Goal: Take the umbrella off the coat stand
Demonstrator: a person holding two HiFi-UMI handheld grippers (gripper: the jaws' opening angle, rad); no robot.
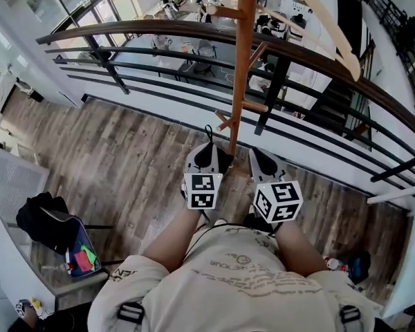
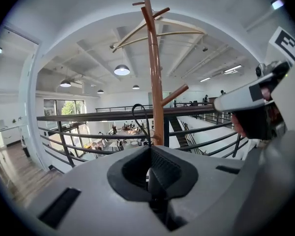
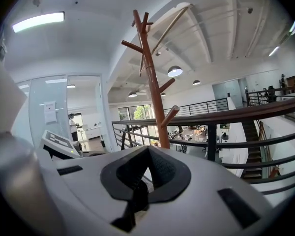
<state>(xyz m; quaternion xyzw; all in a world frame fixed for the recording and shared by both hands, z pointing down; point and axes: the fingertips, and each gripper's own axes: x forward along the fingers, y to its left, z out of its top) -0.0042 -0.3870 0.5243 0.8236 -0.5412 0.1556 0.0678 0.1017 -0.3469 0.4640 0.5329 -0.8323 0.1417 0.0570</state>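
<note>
Pinching a thin black loop (image 2: pixel 138 104) at the very tip of the left claw (image 2: pixel 148 149), with both sides of that claw pressed together on it. Guessing the loop to be the carry strap of the umbrella. Not seeing the rest of the umbrella in any view; maybe hanging under the claw.

Sticking up from the claw tip, just left of the brown pole of the coat stand (image 1: pixel 243 61), in the middle of the head view. Running straight up and down, that pole, with short pegs (image 1: pixel 226 122) poking out near the top of the loop. Looking free of the pegs in the left gripper view, but hard to be sure.

Holding the right claw (image 3: pixel 147 150) closed on nothing, just right of the pole, in the lower middle of the head view. Being much the nearer one, the left claw, already on the loop.

Probably needing to pull the loop back from the pole, toward the bottom of the frame, while minding the pegs and the dark railing (image 1: pixel 159 28) behind.
</note>
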